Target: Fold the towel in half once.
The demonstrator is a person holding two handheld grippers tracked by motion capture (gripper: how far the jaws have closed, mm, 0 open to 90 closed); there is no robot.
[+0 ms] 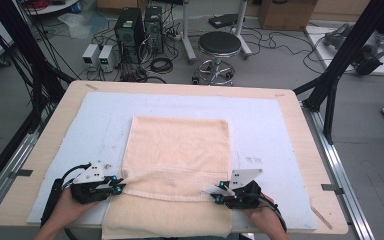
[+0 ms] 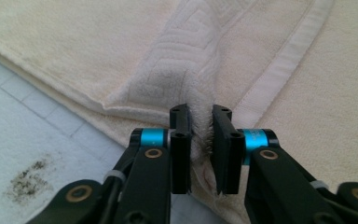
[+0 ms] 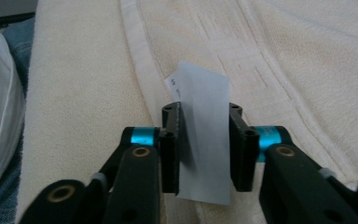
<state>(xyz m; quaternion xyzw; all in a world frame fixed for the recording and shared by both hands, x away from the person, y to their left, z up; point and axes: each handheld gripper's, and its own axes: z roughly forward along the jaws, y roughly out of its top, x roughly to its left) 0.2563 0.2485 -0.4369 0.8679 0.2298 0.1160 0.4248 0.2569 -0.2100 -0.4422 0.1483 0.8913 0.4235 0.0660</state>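
From where I sat, the cream towel point(image 1: 177, 165) lay lengthwise down the middle of the pale blue mat point(image 1: 270, 125), its near end hanging over the table's front edge toward me. Relative to the towel, my left gripper point(image 1: 116, 186) was at its left edge and my right gripper point(image 1: 215, 194) at its right edge, both level with the hemmed band that crossed the cloth near the front.

In the left gripper view the jaws had drawn close together and were clamped on a pinch of terry at the towel's edge point(image 2: 200, 140), the pile bunched between the pads and a ridge of the key-patterned border point(image 2: 168, 70) pulled up beyond them. In the right gripper view the jaws stood on either side of the white care label point(image 3: 204, 140); it stood up between them, the left pad against it, and I could not tell for sure whether the towel's edge beneath was caught as well.

I judged the towel to be soft, limp and fairly light, with enough friction in the pile to resist slipping. It would sag and drape between two held points, so the hemmed edge, thick and stitched, seemed the best place to grip. The label alone was thin and slick, a poor hold.

Beyond the towel lay bare mat, then the table's far edge point(image 1: 180, 86).
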